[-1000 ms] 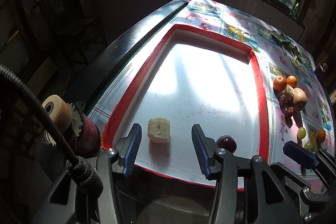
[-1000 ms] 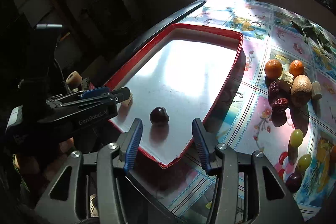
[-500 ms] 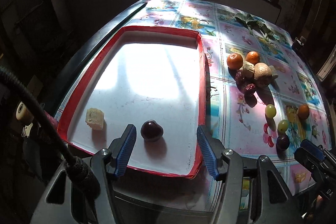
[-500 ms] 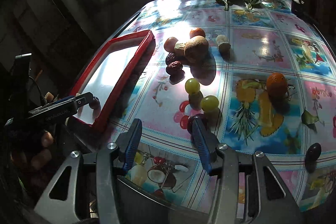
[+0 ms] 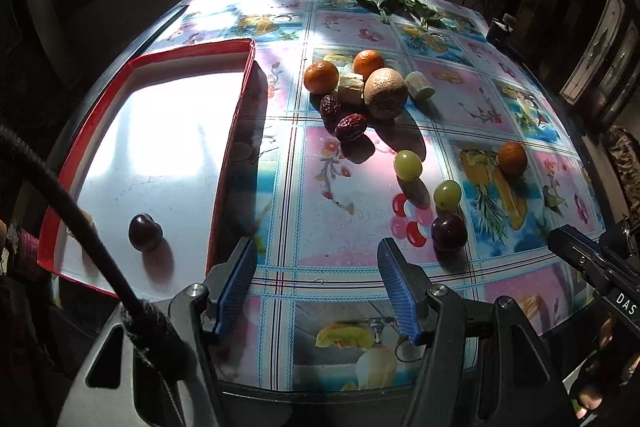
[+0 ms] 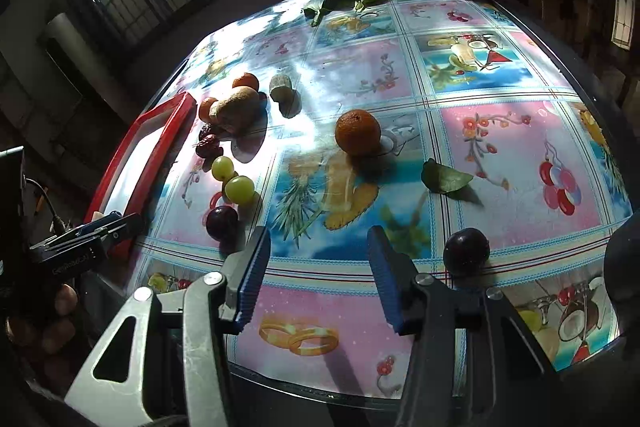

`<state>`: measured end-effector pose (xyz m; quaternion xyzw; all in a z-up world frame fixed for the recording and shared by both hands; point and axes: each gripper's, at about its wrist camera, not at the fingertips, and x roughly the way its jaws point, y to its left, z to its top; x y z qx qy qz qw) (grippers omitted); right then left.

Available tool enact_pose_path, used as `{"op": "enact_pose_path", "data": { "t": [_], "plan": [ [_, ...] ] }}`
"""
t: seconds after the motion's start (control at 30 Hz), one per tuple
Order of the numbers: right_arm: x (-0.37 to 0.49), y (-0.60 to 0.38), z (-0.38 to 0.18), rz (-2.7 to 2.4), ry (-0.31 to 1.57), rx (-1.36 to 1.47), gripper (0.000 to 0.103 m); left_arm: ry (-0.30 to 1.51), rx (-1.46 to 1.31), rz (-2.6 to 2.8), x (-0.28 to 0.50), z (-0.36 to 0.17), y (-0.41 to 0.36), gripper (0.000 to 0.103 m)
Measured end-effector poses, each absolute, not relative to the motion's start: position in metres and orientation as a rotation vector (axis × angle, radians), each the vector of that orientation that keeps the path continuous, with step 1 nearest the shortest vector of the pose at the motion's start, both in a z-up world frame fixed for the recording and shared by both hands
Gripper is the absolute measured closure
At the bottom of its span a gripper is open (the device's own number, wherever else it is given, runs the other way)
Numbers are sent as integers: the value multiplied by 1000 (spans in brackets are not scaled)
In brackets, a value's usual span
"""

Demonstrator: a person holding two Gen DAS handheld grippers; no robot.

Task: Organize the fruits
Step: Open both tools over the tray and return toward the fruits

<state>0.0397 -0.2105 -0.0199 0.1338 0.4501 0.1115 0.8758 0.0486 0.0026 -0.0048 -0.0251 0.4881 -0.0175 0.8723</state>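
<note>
- Since a second ago both views have swung away from the red tray (image 5: 224,163) toward the loose fruit on the bench (image 5: 344,187); then the left gripper framed a pale fruit chunk on the tray, and now it frames only bare patterned cloth.
- Left gripper (image 5: 316,287): its jaws are opening, with nothing between them. A dark plum (image 5: 449,232) lies just past its right finger, two green grapes (image 5: 408,165) further ahead, and one dark cherry-like fruit (image 5: 145,232) sits on the tray off to its left.
- Right gripper (image 6: 316,275): moderately open and empty. Another dark plum (image 6: 466,251) lies just outside its right finger, an orange (image 6: 357,132) well ahead, and a green leaf (image 6: 446,179) ahead to the right.
- Further ahead of the left gripper is a tight pile: two small oranges (image 5: 321,77), a kiwi (image 5: 385,92), dried dates (image 5: 351,126) and pale cut pieces.
- Risk: the round plums and grapes will likely roll on the slick cloth if a finger clips one before closing, possibly off the near edge. Reaching into the pile could scatter its neighbours.
- Hard to tell: the pale chunk on the tray is mostly hidden behind the black cable (image 5: 60,195). Glare washes out the tray floor. The hands holding the grippers are cut off at the frame edges.
</note>
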Motion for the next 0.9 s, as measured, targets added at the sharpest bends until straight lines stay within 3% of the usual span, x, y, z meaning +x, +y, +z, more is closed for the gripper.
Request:
{"op": "enact_pose_path", "data": {
  "t": [0.53,0.67,0.77,0.87,0.9],
  "plan": [
    [82,-220,-24,168,903,230,51,1107,-114,-177,72,-31,-48,40],
    [107,-218,-28,141,907,195,39,1125,-126,-190,79,-35,-53,39],
    [123,-215,-33,155,922,193,39,1115,-100,-179,82,-35,-59,39],
    [131,-211,-38,152,933,176,39,1103,-83,-176,85,-36,-63,42],
    [133,-209,-40,154,939,168,40,1097,-73,-175,85,-36,-63,50]
  ]
}}
